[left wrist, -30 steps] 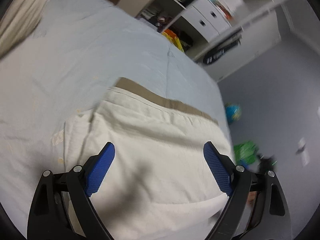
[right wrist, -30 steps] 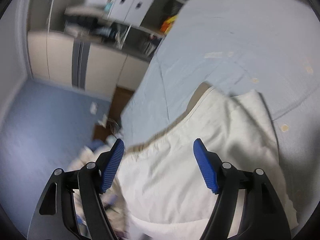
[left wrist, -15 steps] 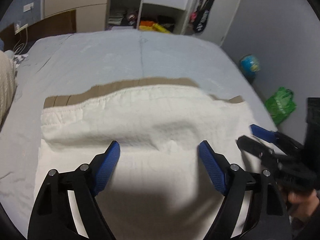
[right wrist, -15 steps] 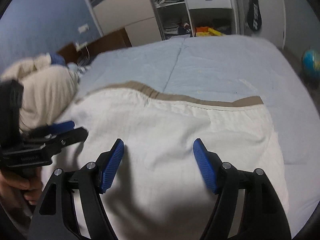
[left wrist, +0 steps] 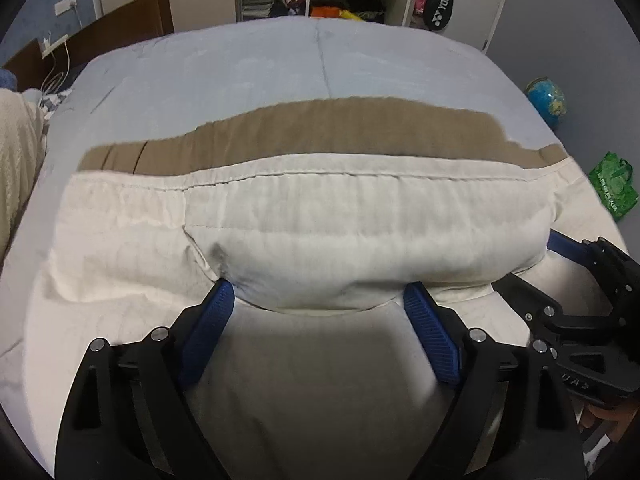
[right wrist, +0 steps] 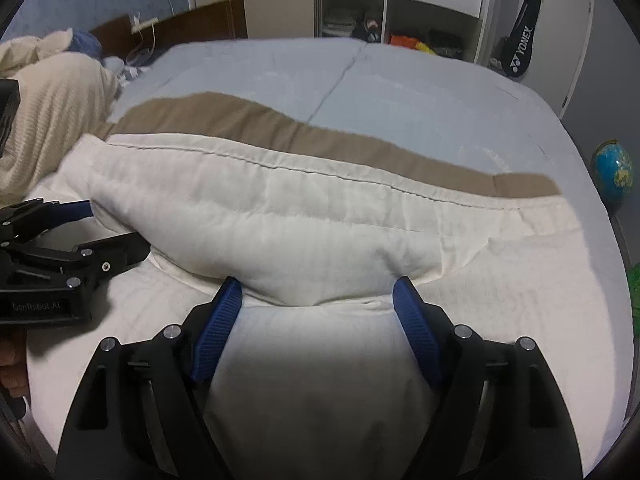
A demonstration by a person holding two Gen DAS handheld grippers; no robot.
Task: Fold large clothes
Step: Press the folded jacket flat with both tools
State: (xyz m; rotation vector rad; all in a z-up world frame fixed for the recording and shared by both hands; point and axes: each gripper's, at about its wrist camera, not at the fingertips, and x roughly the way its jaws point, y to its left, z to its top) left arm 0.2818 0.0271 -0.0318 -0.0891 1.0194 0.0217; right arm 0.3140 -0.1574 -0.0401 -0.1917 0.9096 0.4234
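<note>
One cream garment (left wrist: 304, 236) with a tan band (left wrist: 320, 132) along its far edge is lying across the pale blue bed (left wrist: 260, 64); a stitched seam is running below the band, and its near portion is bulging up in a rounded fold. Two grippers are working at that fold. The left gripper (left wrist: 318, 300) is standing wide, its jaws having just been opening, the fold's edge sitting between its blue pads (left wrist: 430, 330) unpinched. The right gripper (right wrist: 318, 294) is likewise wide, having just been opening, with the fold's edge between its pads, unpressed.
</note>
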